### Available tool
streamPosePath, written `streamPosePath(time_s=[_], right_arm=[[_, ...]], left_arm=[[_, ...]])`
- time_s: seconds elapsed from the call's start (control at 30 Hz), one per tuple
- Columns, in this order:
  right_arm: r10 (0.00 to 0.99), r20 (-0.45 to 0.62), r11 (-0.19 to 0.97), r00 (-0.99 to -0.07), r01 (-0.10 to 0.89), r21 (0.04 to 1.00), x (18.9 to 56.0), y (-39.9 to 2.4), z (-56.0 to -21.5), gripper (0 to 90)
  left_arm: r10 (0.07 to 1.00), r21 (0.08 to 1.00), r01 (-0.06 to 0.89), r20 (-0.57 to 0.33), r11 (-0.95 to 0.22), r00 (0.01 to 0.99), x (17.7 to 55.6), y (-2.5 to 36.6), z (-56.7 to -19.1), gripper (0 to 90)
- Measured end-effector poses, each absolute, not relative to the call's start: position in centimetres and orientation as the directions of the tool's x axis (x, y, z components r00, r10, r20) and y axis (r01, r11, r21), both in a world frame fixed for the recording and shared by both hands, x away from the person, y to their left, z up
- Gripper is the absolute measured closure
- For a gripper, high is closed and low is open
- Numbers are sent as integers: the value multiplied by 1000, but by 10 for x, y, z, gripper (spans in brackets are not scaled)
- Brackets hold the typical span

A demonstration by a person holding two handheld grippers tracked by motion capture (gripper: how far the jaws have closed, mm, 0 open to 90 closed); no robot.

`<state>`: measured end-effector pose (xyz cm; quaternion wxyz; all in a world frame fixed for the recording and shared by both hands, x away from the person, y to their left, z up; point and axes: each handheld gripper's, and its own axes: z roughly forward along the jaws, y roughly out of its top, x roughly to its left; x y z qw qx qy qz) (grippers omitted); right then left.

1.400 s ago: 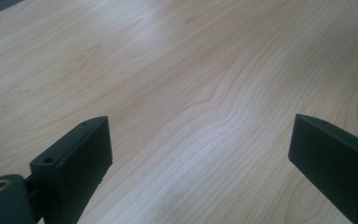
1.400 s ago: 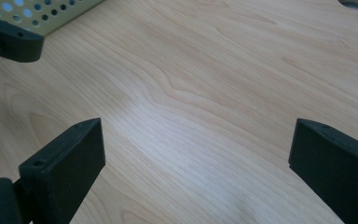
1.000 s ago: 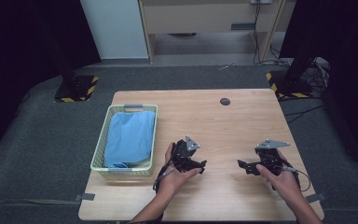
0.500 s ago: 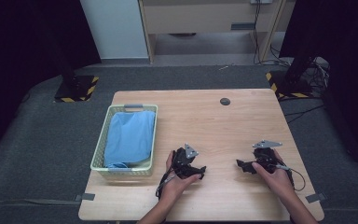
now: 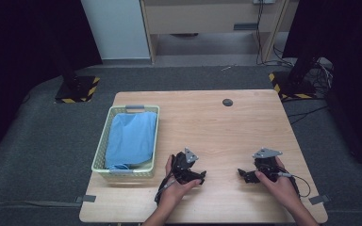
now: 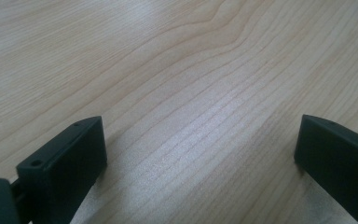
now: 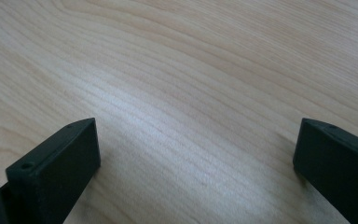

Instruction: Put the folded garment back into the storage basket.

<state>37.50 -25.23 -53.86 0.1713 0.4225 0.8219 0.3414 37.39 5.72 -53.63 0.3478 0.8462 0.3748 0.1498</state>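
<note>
A pale green basket stands on the wooden table at its left side, with a folded blue cloth inside. My left gripper rests low on the tabletop just right of the basket's front corner, held by a hand. My right gripper lies near the front right, jaws pointing left toward the other. In the left gripper view the gripper stands open over bare wood. In the right gripper view the gripper is open too, nothing between its jaws.
A small dark round disc lies near the table's far edge. Black stands with yellow-striped bases sit on the grey floor at both sides. Cables trail from the grippers.
Both grippers have drawn back toward the front edge and sunk lower onto the table. The basket and cloth have not moved.
</note>
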Motion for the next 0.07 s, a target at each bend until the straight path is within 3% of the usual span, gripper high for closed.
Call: streamPosePath(time_s=[0.07], right_arm=[[802, 7, 420, -598, 571, 706, 374, -254, -539, 7]], left_arm=[[735, 701, 528, -8, -479, 678, 374, 58, -536, 13]])
